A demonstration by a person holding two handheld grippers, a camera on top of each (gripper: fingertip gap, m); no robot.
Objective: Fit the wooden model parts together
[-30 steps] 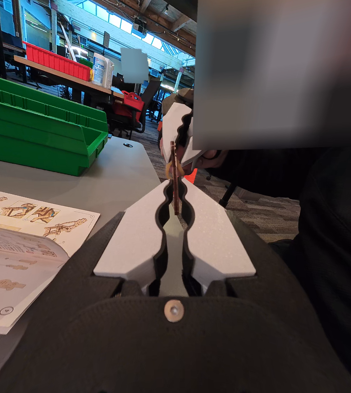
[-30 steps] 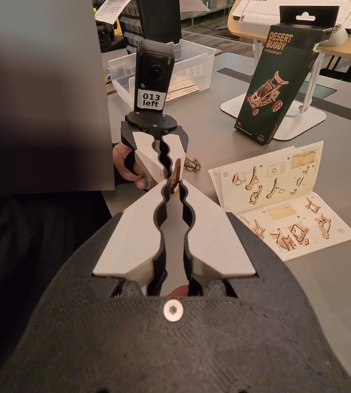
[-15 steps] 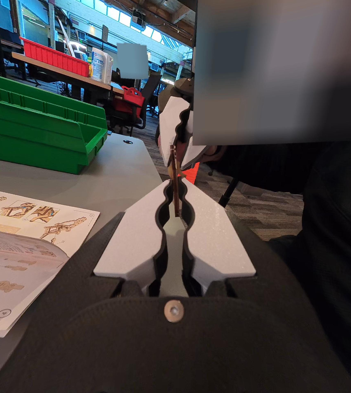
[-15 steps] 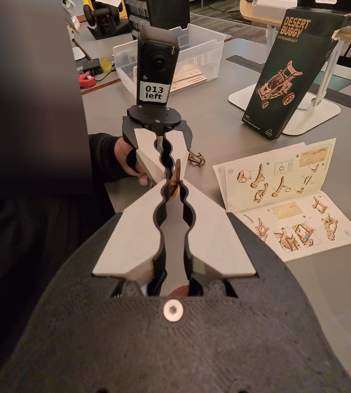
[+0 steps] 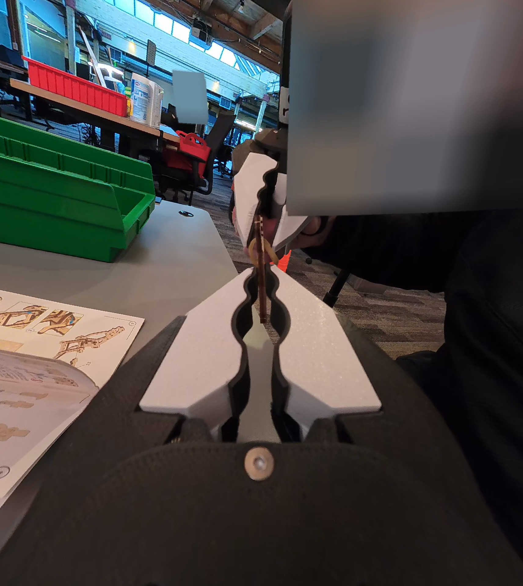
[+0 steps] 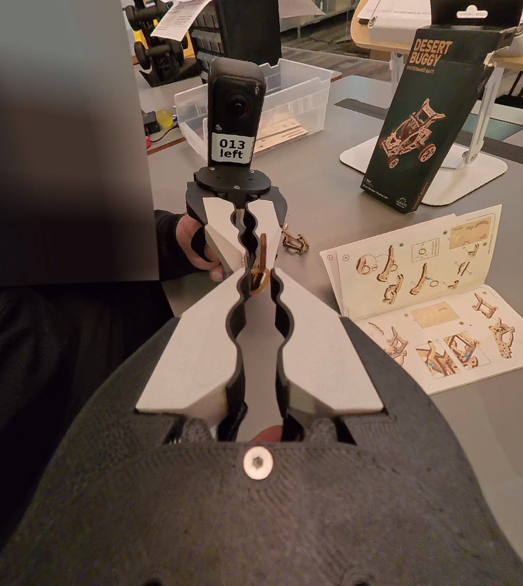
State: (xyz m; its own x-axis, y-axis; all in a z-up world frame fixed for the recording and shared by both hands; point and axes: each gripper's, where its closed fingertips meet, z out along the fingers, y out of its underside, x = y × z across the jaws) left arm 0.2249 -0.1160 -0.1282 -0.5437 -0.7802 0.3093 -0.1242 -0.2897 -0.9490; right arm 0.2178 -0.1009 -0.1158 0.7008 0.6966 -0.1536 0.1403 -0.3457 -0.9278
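Grey tabletop (image 6: 333,196) carries most of what we see: a green bin (image 5: 63,190) at its far side in the left wrist view, an open instruction booklet (image 6: 428,301) lying flat, a dark model box (image 6: 437,120) standing upright beyond it, and a clear tray (image 6: 285,104) farther back. A small wooden sub-assembly (image 6: 295,242) lies on the table just behind the grippers, apart from the booklet.

We hold our left gripper (image 5: 261,272) closed on a thin wooden part (image 5: 261,285), both pads pressing its flat faces. From this view the part is edge-on; its long axis runs forward along the fingers and out past the tips, toward the other gripper. A tan rubber band (image 6: 261,280) loops around the part just beyond the tips.

Our right gripper (image 6: 258,272) faces the left one tip to tip, fingers narrowly parted. The band and the end of the wooden part sit between those tips; the left pad seems against them, while a sliver of gap shows on the right, so we cannot tell whether it grips.

Both grippers meet in the air near the table's rounded edge (image 5: 222,241), with carpet (image 5: 364,310) beyond it. The bare table between us and the booklet leaves open room to the right; the person's dark sleeve (image 6: 165,241) closes in on the left.
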